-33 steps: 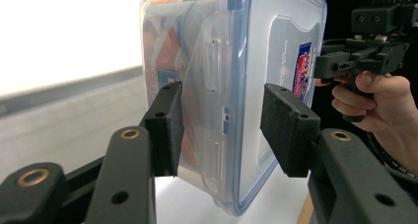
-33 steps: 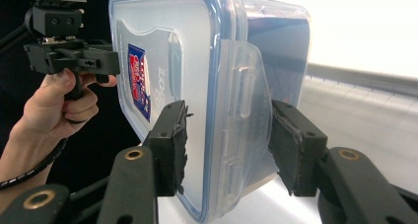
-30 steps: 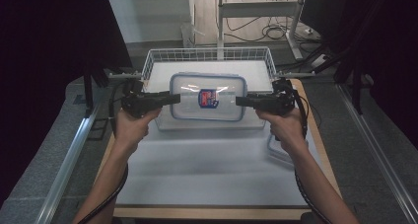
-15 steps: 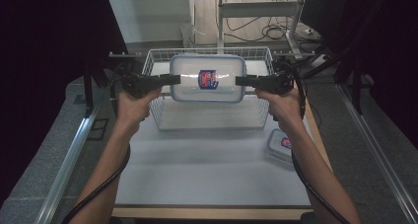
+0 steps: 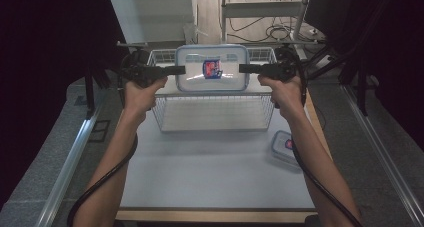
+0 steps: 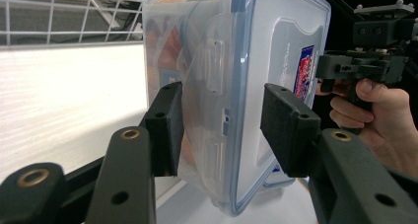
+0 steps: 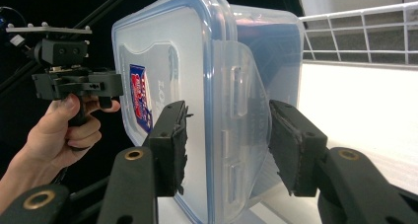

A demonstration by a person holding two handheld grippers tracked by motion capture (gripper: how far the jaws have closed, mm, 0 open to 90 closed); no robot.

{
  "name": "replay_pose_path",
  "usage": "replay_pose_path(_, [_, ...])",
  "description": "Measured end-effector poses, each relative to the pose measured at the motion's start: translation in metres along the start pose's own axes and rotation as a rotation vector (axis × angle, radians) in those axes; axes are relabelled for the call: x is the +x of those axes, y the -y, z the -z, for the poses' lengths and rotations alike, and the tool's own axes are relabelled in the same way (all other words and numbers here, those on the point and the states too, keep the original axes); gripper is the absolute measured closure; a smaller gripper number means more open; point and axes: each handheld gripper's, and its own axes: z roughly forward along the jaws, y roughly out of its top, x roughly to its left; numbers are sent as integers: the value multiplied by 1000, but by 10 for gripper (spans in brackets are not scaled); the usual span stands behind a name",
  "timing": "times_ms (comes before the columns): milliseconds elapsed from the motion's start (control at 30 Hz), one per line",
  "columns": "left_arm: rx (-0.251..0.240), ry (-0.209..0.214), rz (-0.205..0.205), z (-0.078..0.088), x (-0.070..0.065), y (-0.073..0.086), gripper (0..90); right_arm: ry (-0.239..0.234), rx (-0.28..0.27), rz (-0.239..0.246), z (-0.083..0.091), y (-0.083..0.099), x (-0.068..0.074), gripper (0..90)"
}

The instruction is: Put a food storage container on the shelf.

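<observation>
Lifted since a sec ago: the lidded plastic container (image 5: 212, 68) is now up off the table, held level over the wire basket (image 5: 214, 112). My left gripper (image 5: 172, 70) & right gripper (image 5: 246, 68) jaws are each clamped on a short-end latch flap, long axis running between them. Basket sits directly below; its rim is what I must clear. Small container (image 5: 284, 147) lies well apart, on table (image 5: 210, 177) by my right forearm.

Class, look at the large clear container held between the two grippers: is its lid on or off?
On. The blue-rimmed lid sits flush on the container, and its side flap is folded down against the wall.
</observation>
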Motion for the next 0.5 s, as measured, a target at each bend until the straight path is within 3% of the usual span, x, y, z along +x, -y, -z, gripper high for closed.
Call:
replay_pose_path(367, [14, -11, 7, -2, 4, -1, 519, -7, 16, -21, -7, -2, -7, 508])
replay_pose_path(500, [26, -37, -14, -3, 1, -3, 511, -8, 13, -25, -8, -3, -10, 502])
